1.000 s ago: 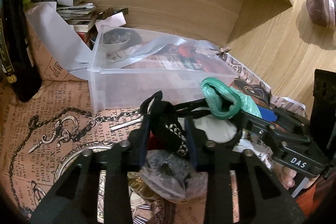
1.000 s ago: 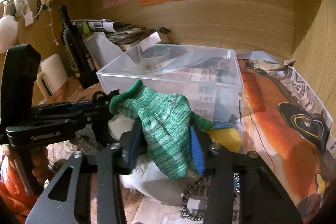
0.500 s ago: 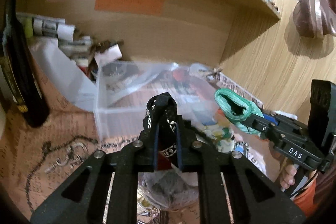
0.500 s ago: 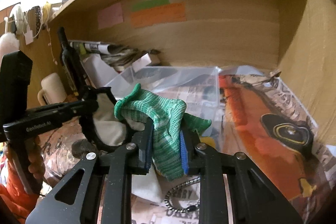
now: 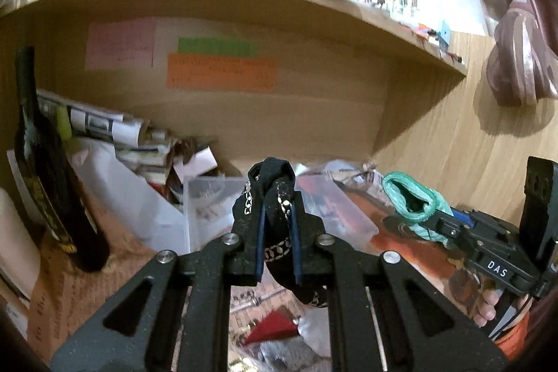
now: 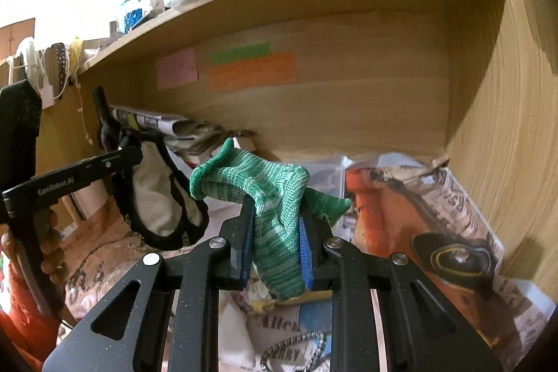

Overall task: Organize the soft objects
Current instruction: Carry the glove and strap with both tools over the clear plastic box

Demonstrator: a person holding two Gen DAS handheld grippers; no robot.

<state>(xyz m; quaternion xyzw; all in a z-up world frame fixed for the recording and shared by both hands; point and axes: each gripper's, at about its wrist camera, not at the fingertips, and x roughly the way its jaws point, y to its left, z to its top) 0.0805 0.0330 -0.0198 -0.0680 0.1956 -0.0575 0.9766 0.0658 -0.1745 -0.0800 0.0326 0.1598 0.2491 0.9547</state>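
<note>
The left gripper (image 5: 275,225) is clamped on a black chain-trimmed fabric pouch (image 5: 273,183) and the right gripper (image 6: 275,246) on a green knitted sock (image 6: 275,194), both aloft, not yet in the clear plastic bin (image 5: 205,197) beyond.

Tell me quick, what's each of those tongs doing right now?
Left tongs: closed on a black pouch with chain trim.
Right tongs: closed on a green knit glove.

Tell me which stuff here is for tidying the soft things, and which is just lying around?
For the job:
- green knitted glove, in the right gripper
- black pouch with chain trim, in the left gripper
- clear plastic box

Just lying about:
- dark bottle
- rolled newspapers
- sticky notes
</note>
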